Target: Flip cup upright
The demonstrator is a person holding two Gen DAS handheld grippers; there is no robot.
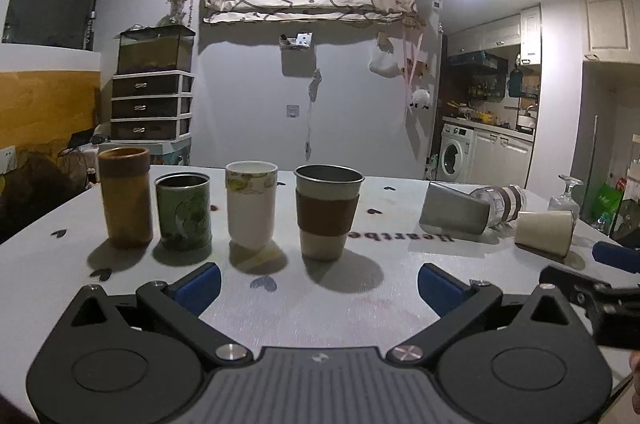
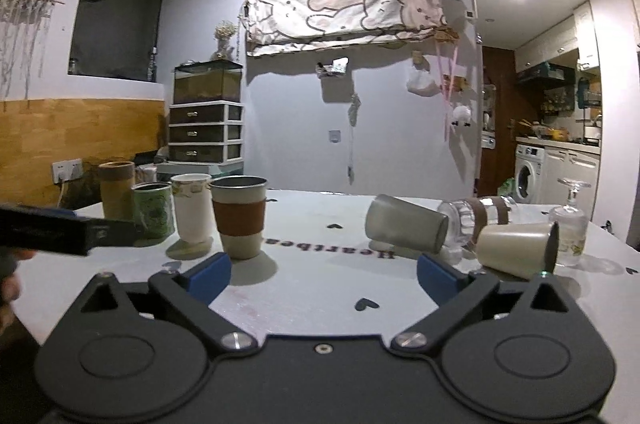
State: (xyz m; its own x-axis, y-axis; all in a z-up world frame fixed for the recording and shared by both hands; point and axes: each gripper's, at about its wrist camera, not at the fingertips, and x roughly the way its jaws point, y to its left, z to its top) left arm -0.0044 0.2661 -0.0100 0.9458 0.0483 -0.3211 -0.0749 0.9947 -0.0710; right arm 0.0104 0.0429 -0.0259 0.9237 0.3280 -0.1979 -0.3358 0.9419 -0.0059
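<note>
So 4 cups already stand upright in a row on the white bench [image 1: 80,256] w/ its heart print: tall brown cork-look cylinder [image 1: 125,197], green printed tin [image 1: 183,211], white ceramic cup w/ leafy band [image 1: 251,209], and beige tumbler w/ brown sleeve [image 1: 327,218]. Prob. the done pile, kept left so the right side stays the work zone.

Still lying down on the right: grey metal tumbler [image 2: 406,228] on its side, clear glass jar w/ brown bands [image 2: 480,218] just behind it, and cream plastic cup [image 2: 518,250] tipped over, mouth facing right. Stemmed glass [image 2: 570,220] stands upside down at the far right.

Left hand-held gripper [image 1: 319,288] is spread wide, holding nothing, parked low in front of the upright row. Right hand-held gripper [image 2: 323,278] is also wide and empty, its right blue pad near the cream cup's base. My guess: that cup or the grey tumbler is next, since both lie closest. Tumbler touches the jar, so lifting it may let the jar roll.
</note>
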